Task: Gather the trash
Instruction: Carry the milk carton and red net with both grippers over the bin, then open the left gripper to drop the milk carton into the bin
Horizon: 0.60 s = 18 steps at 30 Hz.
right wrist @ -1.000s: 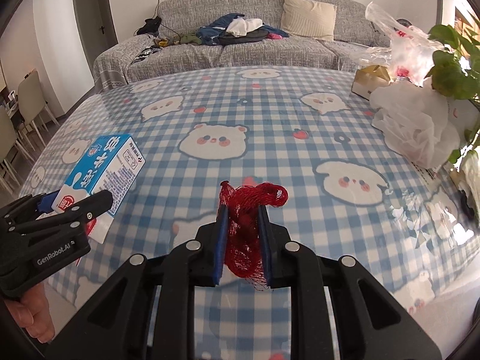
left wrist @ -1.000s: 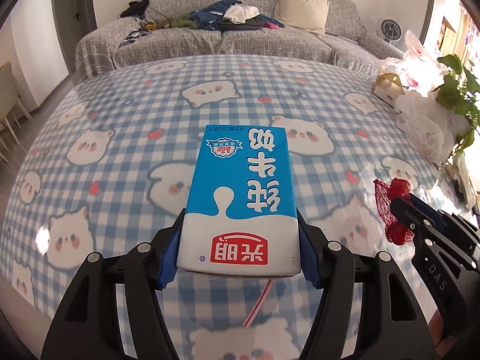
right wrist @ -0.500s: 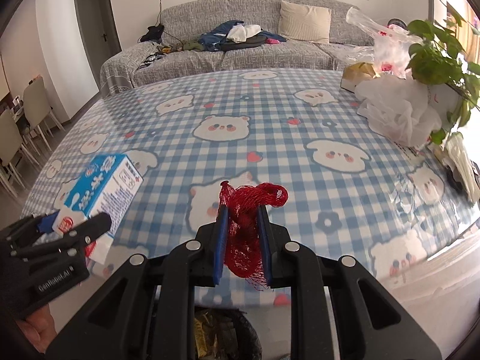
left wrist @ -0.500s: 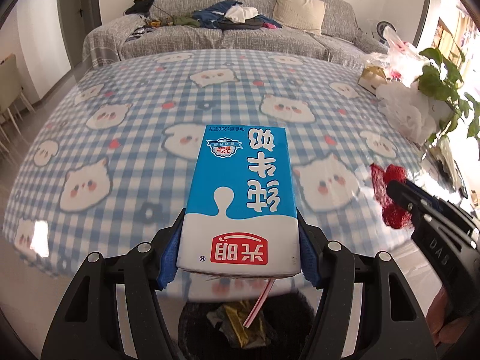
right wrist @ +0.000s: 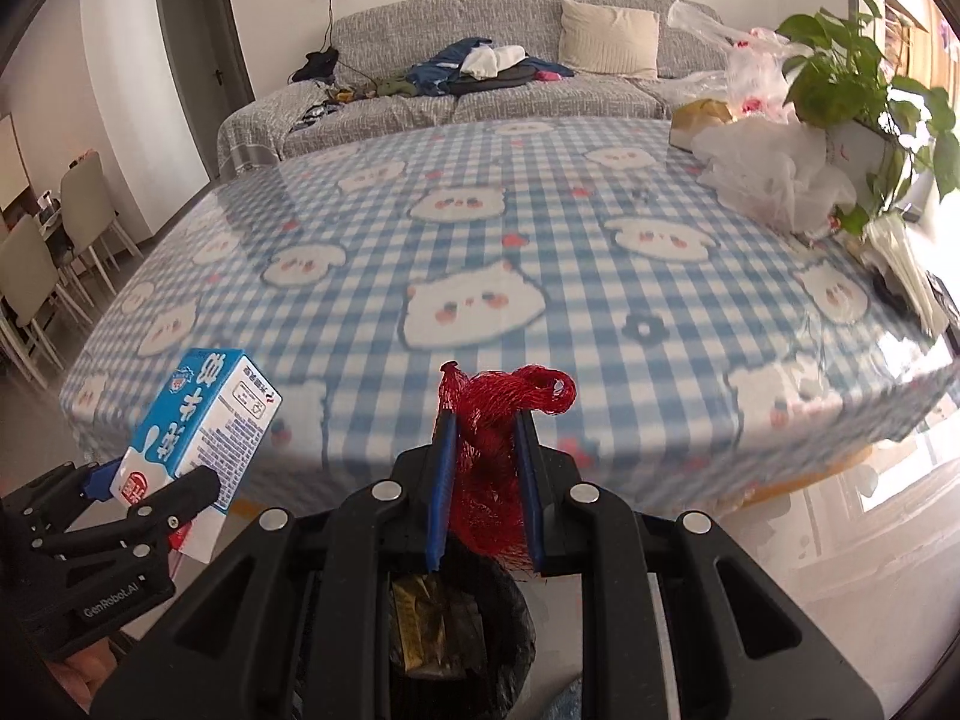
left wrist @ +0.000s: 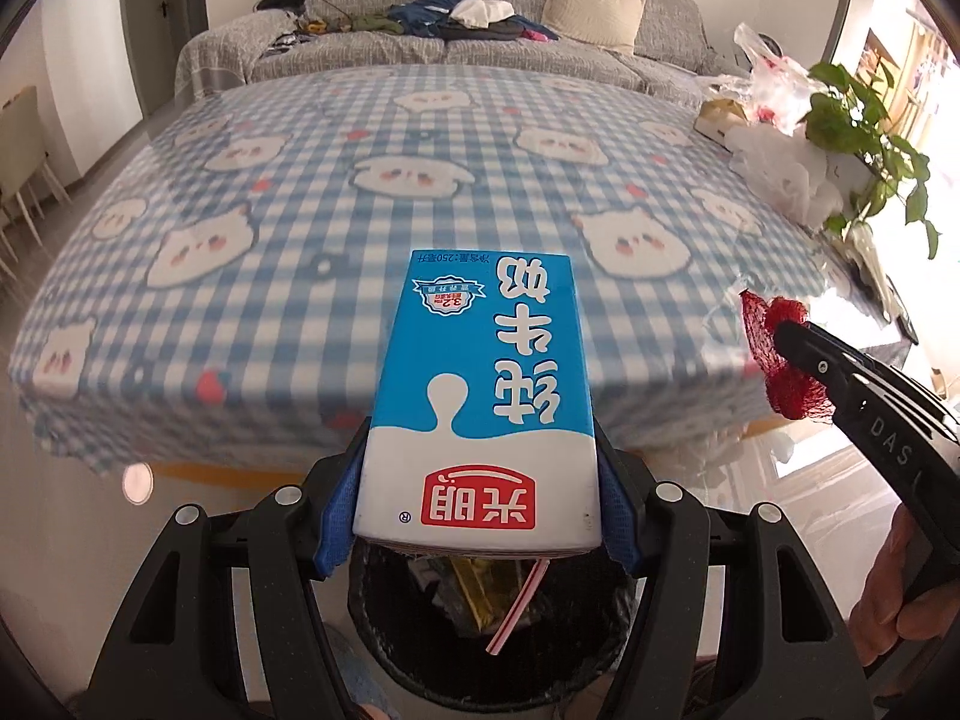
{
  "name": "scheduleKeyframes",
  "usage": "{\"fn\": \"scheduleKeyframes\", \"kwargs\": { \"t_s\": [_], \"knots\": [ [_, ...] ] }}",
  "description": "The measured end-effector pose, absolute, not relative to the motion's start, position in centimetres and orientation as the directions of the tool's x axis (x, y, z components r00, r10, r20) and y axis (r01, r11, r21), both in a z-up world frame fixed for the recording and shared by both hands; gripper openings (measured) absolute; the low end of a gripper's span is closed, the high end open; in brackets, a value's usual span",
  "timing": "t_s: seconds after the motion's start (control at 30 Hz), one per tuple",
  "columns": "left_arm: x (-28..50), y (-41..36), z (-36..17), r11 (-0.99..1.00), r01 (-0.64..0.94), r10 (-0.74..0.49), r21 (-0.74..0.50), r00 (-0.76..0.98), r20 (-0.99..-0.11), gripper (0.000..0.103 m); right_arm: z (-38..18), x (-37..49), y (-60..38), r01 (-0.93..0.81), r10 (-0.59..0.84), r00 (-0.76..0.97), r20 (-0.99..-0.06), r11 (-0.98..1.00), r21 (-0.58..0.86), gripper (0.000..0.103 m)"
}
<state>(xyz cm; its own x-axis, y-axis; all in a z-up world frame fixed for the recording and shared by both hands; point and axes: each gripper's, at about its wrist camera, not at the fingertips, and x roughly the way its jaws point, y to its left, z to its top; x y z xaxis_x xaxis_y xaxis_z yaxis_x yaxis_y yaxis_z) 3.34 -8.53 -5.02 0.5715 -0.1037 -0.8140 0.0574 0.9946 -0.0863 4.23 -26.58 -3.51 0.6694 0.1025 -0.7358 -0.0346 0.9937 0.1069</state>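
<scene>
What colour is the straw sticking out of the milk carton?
Pink and white striped straw, seen best in the left wrist view under the milk carton.

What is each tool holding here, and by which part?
Left tool: milk carton, clamped across its sides near the straw end. Right tool: red mesh bag, pinched around its bunched middle.

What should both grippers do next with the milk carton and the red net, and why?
Probably open the left gripper to drop the milk carton first: the black bin sits below it, and the right gripper with the red net follows.
</scene>
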Motion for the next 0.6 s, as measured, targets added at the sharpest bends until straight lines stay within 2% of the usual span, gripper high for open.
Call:
{"fn": "scheduleKeyframes", "kwargs": {
  "t_s": [0.6],
  "knots": [
    [-1.2,-10.0,-12.8,0.996,0.053,-0.087,-0.07,0.489,-0.868,0.063,-11.9,-1.3,-27.6,0.008,0.052,0.569,-0.821,0.998,0.069,0.018]
  ]
}}
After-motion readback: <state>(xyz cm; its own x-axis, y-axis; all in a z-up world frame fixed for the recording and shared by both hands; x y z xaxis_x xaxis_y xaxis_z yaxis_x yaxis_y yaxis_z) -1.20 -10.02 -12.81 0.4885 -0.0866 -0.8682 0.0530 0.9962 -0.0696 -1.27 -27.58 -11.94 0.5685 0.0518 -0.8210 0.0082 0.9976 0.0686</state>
